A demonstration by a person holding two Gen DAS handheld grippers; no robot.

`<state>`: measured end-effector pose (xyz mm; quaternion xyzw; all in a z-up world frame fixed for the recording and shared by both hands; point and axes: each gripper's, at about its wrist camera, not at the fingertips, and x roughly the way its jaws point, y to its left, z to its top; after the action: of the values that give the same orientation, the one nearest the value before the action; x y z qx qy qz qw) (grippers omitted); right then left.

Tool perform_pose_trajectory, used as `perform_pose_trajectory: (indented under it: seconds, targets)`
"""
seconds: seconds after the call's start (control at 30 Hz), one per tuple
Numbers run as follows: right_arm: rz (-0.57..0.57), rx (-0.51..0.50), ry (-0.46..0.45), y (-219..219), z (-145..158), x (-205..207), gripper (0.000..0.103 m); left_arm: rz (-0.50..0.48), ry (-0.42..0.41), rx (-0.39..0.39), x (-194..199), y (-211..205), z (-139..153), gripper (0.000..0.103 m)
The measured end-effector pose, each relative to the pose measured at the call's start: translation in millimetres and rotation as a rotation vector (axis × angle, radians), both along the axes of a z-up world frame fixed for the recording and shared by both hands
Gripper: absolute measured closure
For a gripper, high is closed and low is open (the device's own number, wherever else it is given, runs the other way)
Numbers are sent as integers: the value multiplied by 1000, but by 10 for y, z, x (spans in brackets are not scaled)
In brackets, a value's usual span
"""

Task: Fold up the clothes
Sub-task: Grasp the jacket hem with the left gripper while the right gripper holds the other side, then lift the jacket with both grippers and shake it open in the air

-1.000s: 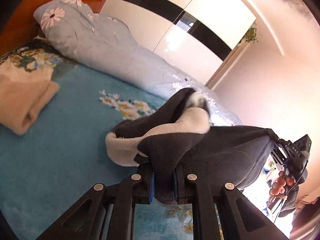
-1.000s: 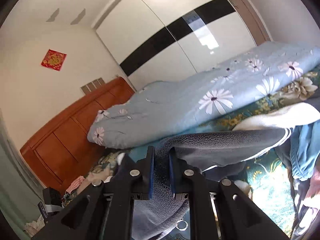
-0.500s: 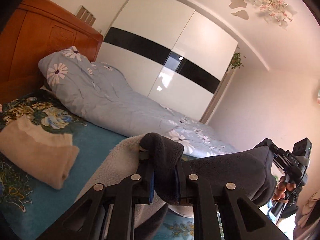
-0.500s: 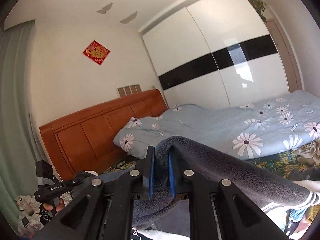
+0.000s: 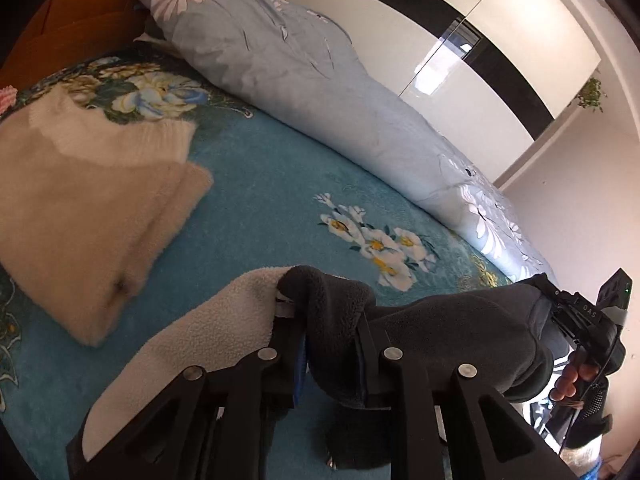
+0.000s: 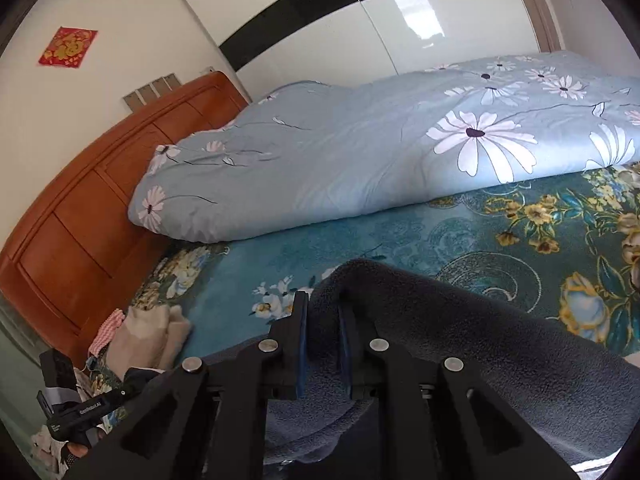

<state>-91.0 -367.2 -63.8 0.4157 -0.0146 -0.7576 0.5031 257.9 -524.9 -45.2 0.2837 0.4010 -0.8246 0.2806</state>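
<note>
A dark grey fleece garment with a cream lining hangs stretched between both grippers above the teal bed cover. My left gripper is shut on one bunched corner of it. My right gripper is shut on the other end of the grey fleece garment, which drapes away to the right. In the left wrist view the right gripper shows at the far right, held by a hand. In the right wrist view the left gripper shows at the bottom left.
A folded beige sweater lies on the teal floral bed cover to the left. A rolled light-blue daisy quilt runs along the far side. An orange wooden headboard and a white wardrobe stand behind.
Both grippers have tipped downward from facing the wall to facing the bed, bringing the held fleece garment lower toward the teal cover. Both stay shut on it.
</note>
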Motion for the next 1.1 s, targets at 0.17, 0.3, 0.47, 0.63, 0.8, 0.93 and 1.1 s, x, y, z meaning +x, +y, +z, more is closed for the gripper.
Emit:
perform_pose_trajectory:
  seconds: [0.17,0.3,0.47,0.63,0.8,0.93,1.1]
  targets:
    - [52,67,-7,-99,-129,-57,68,-32,-22,-4,-37,-63,-24,70]
    - [113,9,45,195,90,43,48,-65,-32,-79,78,53,144,55]
    - [87,37,174,676,345,-43,42,-106,-43,-173,222,198,355,41]
    - [49,194,189,869,163,-329,42,-150,-72,-253,248,278,503,34]
    - [104,296,158,702,-158,-447,42,-204,-156,-281,-132,131,432,31]
    - [153,380,171,407,-369,-532,41,-244,-229,-303,-449,-32,341,31]
    - [250,528,233,72,-705,-607,33,-257,-306,-255,-770,-445,52,31]
